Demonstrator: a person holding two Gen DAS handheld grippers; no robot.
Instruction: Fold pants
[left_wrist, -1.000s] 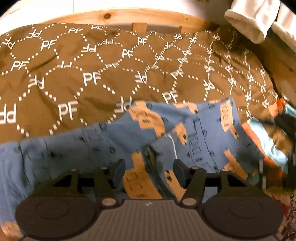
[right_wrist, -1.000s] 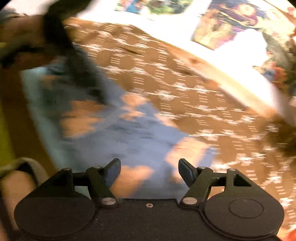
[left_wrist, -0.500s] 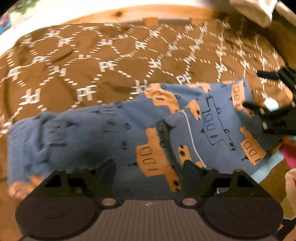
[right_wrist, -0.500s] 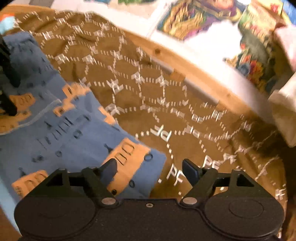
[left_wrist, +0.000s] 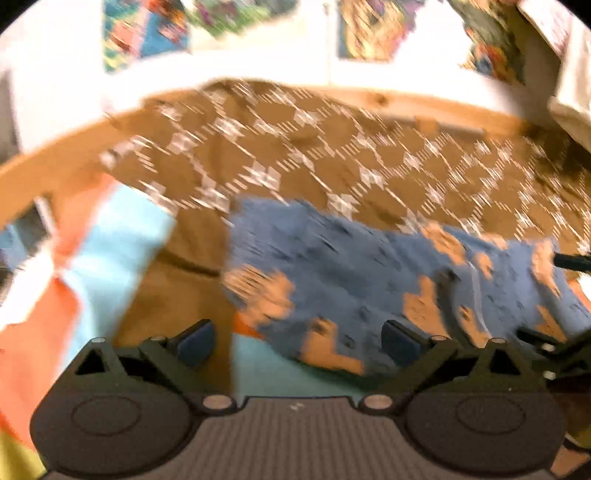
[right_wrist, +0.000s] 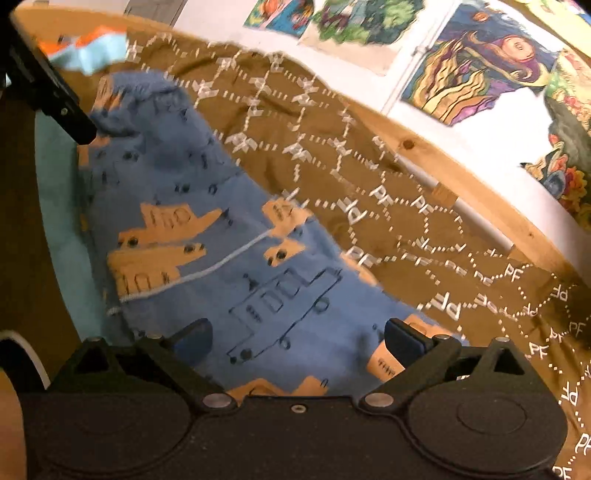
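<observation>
Blue pants (right_wrist: 236, 236) with orange truck prints lie spread on a brown patterned bed cover (right_wrist: 369, 177). They also show, blurred, in the left wrist view (left_wrist: 369, 273). My left gripper (left_wrist: 297, 341) is open and empty, above the pants' left end near the bed's front edge. My right gripper (right_wrist: 298, 338) is open and empty, low over the pants' near end. The left gripper's fingers (right_wrist: 70, 114) show at the pants' far end in the right wrist view. The right gripper's fingers (left_wrist: 569, 260) appear at the right edge of the left wrist view.
A light blue and orange cloth (left_wrist: 110, 251) lies at the left of the bed, and under the pants' front edge (right_wrist: 55, 192). A wooden bed rail (right_wrist: 461, 173) runs behind the cover. Posters (right_wrist: 476, 55) hang on the white wall.
The left gripper has swung left toward the pants' left end, blurring its view. The right gripper has dropped closer over the pants' other end. Both stay open.
</observation>
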